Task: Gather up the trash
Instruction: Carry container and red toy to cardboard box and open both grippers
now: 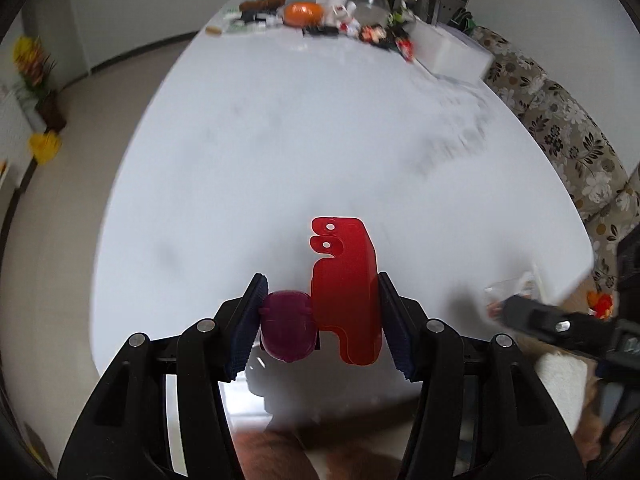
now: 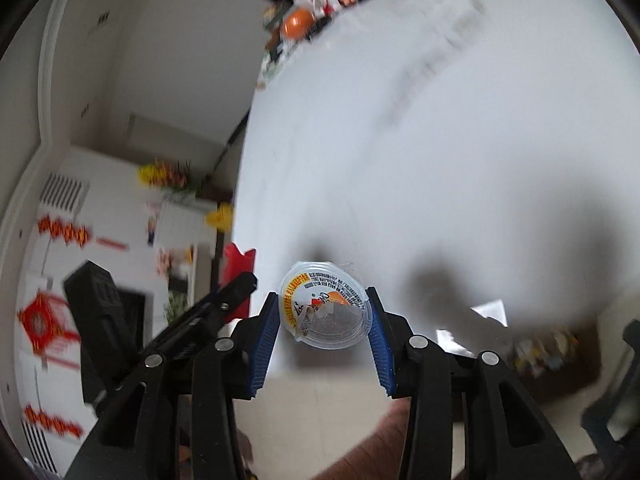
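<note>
In the left wrist view my left gripper (image 1: 320, 316) is shut on a red plastic piece (image 1: 346, 300) and a purple round piece (image 1: 286, 330), pressed side by side between the blue pads above the white table (image 1: 280, 140). At the lower right of that view the right gripper (image 1: 520, 306) shows as a dark blur with a clear cup. In the right wrist view my right gripper (image 2: 322, 312) is shut on a clear plastic cup (image 2: 326, 308) with a torn printed foil lid. The left gripper's black body (image 2: 200, 312) and the red piece (image 2: 238, 264) show at its left.
Clutter lines the table's far end: an orange round thing (image 1: 303, 13), a glass jar (image 1: 372, 4), small packets (image 1: 372, 34) and a white box (image 1: 452, 50). A floral sofa (image 1: 568, 120) runs along the right side. Yellow flowers (image 1: 34, 64) stand on the floor at the left.
</note>
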`<state>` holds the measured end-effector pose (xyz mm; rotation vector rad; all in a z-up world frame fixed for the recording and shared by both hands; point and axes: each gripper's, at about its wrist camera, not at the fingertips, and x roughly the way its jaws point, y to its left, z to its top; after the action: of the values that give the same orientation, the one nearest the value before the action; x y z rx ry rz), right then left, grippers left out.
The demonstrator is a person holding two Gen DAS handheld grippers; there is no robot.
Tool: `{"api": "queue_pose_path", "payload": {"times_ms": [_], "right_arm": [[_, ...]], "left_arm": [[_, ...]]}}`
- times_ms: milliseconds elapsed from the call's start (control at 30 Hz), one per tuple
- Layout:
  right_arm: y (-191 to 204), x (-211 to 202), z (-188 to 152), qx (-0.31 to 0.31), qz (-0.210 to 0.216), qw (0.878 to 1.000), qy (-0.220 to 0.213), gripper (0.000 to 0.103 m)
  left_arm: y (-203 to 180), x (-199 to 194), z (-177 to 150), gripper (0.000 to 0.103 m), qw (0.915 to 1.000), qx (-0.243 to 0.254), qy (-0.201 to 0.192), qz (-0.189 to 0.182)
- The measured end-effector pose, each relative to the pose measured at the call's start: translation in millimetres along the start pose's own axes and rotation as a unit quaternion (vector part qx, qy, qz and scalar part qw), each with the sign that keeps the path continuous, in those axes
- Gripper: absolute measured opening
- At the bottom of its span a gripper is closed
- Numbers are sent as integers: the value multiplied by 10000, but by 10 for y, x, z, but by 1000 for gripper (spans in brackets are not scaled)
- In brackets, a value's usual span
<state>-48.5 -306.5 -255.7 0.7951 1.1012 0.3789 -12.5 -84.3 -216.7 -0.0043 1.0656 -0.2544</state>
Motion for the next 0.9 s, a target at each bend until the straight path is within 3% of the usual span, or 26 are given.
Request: {"api": "queue_pose_path", "payload": {"times_ms": [100, 167, 233, 400, 567, 600, 633, 667, 733, 767, 900], "right_arm": [[-291, -152, -428, 107, -85, 9994, 314, 42], [-560, -202, -704, 410, -181, 9975, 547, 42], [-820, -198, -914, 672, -357, 9948, 671, 42], [-1599, 174, -1227, 1116, -1012, 9848, 867, 43], [-2263, 890, -1327, 772, -1851, 9735, 1099, 45], [-2352, 969, -1344, 648, -2014, 9711, 1105, 50], [-2444, 1107, -1328, 437, -2292, 9659, 1120, 64], [-2515, 1201, -1316, 269, -2528, 9605, 1136, 75], [-2658, 1458, -1292, -137, -2959, 9466, 1274, 77], [-2726, 1568, -1293, -263, -3164, 9380, 1387, 79], [-2829, 1677, -1324, -672, -3479, 9230, 1498, 80]], "left_arm": [[-235, -61, -550, 54, 9998, -31, 195, 29], [-313, 46, -898, 54, 9979, -250, 594, -65], [-366, 287, -1210, 54, 9931, -422, 1094, -105], [-412, 1132, -1811, 54, 9792, -839, 1848, -80], [-373, 2132, -2280, 54, 9660, -1066, 2340, 276], [-355, 2310, -2360, 54, 9627, -1136, 2437, 310], [-327, 2534, -2433, 57, 9594, -1179, 2540, 340], [-310, 2675, -2489, 70, 9566, -1192, 2631, 388], [-248, 2947, -2630, 83, 9493, -1215, 2842, 571], [-219, 3056, -2672, 83, 9471, -1237, 2897, 612], [-172, 3259, -2778, 83, 9417, -1253, 3053, 655]]}}
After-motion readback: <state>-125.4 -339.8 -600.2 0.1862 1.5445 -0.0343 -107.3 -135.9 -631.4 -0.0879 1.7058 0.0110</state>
